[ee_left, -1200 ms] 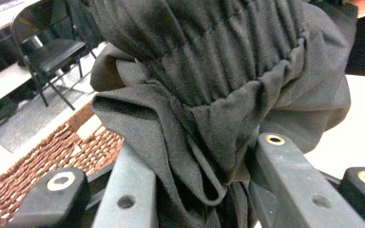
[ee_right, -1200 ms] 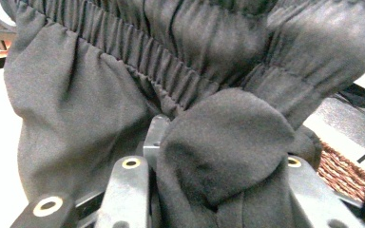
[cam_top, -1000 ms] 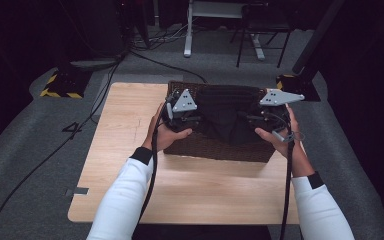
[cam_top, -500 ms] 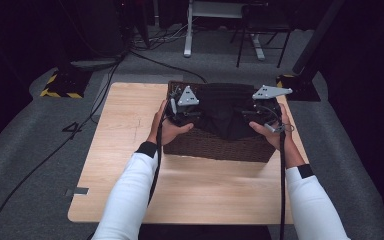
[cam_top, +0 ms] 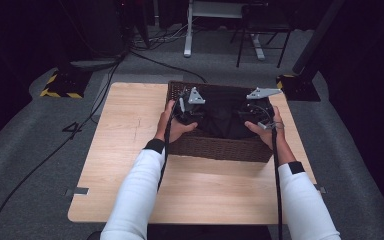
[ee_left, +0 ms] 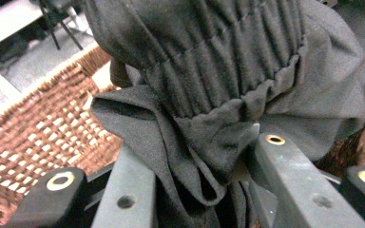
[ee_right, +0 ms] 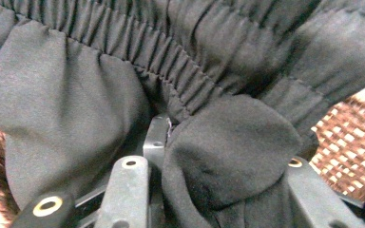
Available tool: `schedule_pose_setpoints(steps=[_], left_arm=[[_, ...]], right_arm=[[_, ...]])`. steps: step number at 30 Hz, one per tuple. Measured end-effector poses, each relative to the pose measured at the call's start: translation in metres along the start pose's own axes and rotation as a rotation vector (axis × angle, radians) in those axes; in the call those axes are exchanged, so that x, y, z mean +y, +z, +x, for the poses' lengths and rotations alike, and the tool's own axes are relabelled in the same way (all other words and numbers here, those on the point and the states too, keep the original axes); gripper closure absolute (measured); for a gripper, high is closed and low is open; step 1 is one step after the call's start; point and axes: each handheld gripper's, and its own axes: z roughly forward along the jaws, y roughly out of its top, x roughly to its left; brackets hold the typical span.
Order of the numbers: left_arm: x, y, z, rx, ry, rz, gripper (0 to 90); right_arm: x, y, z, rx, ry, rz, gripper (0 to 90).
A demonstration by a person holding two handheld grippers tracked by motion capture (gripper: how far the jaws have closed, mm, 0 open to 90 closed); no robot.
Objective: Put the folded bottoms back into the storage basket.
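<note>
Left gripper view alone shows cloth (ee_left: pixel 218 95) between claw (ee_left: pixel 204 161) jaws.

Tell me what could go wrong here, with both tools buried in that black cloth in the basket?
1. The black cloth is bunched between the left tool's jaws along its gathered band; it might slip out if lifted.
2. The right tool seems to pinch only a fold, so the cloth could sag unevenly.
3. The cloth lies against the wicker basket, so it may snag on the weave.
</note>
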Motion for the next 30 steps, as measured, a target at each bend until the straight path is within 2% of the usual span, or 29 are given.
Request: schedule_pose_setpoints(steps=[5, 12, 16, 19, 22, 27, 30], left_arm=[[-0.001, 0.008, -0.005, -0.015, 0.048, 0.076, 71.2], [0.000, 0.014, -0.007, -0.034, 0.053, 0.178, 70.4], [-0.003, 0.016, -0.006, -0.040, 0.043, 0.221, 68.8], [-0.003, 0.018, -0.005, -0.033, 0.046, 0.273, 66.8], [-0.002, 0.020, -0.004, -0.028, 0.039, 0.286, 66.7], [0.000, 0.024, -0.001, -0.022, 0.018, 0.312, 66.2], [0.001, 0.027, 0.000, -0.013, 0.020, 0.324, 66.3]], right_arm=[[-0.009, 0.013, -0.003, 0.036, 0.017, 0.100, 63.0], [-0.010, 0.020, 0.000, 0.044, 0.013, 0.204, 62.5], [-0.009, 0.023, 0.003, 0.044, 0.007, 0.243, 60.5], [-0.009, 0.025, 0.003, 0.042, 0.003, 0.276, 59.3], [-0.009, 0.027, 0.003, 0.044, -0.005, 0.299, 59.2], [-0.008, 0.030, 0.000, 0.025, 0.019, 0.315, 58.2], [-0.008, 0.032, -0.001, 0.016, 0.026, 0.322, 58.4]])
